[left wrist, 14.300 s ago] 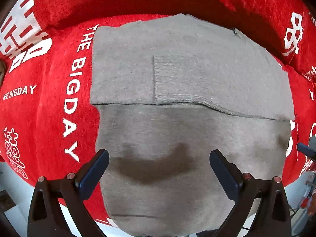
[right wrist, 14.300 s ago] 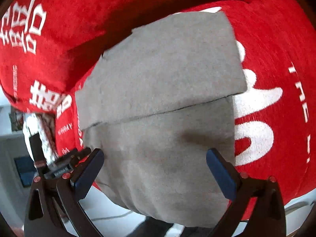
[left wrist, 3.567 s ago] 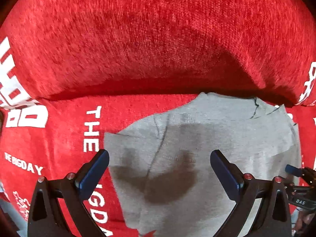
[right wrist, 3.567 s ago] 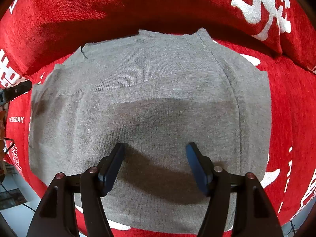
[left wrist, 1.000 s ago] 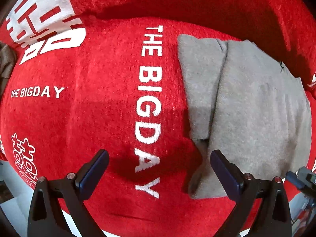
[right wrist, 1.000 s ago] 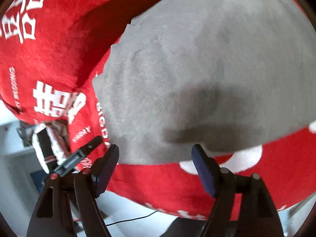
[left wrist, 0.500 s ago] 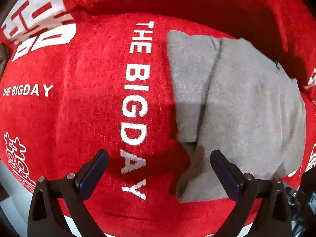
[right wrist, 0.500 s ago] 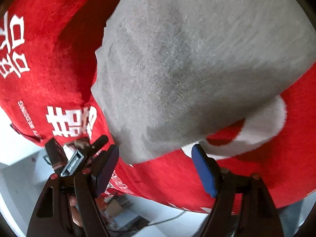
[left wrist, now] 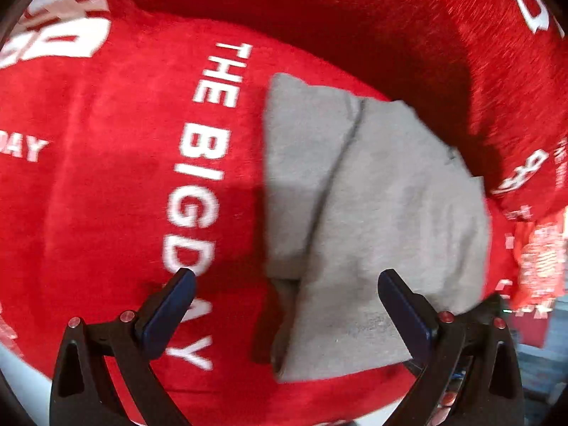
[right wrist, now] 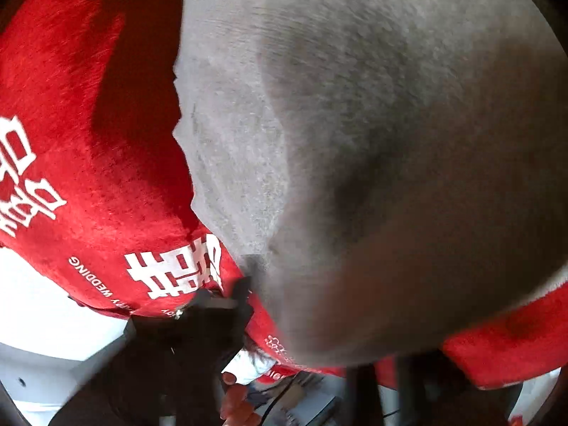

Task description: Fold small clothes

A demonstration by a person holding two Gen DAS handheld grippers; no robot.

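Grey garment [left wrist: 383, 220]: laid folded on red cover [left wrist: 117, 191]. Left gripper [left wrist: 284, 305]: fingers spread, nothing held, poised above its near edge. Right gripper: fingers hidden beneath cloth, pressed together, apparently pinching garment for the next fold.

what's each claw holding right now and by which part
Right claw: shut on the near edge of the folded grey garment. Left claw: open, holding nothing, over the garment's left edge.

The folded grey knit garment [left wrist: 383, 213] lies on the red plush lettered cover [left wrist: 106, 195], to the right of the white words. Behind both rises the red plush backrest [left wrist: 355, 17].
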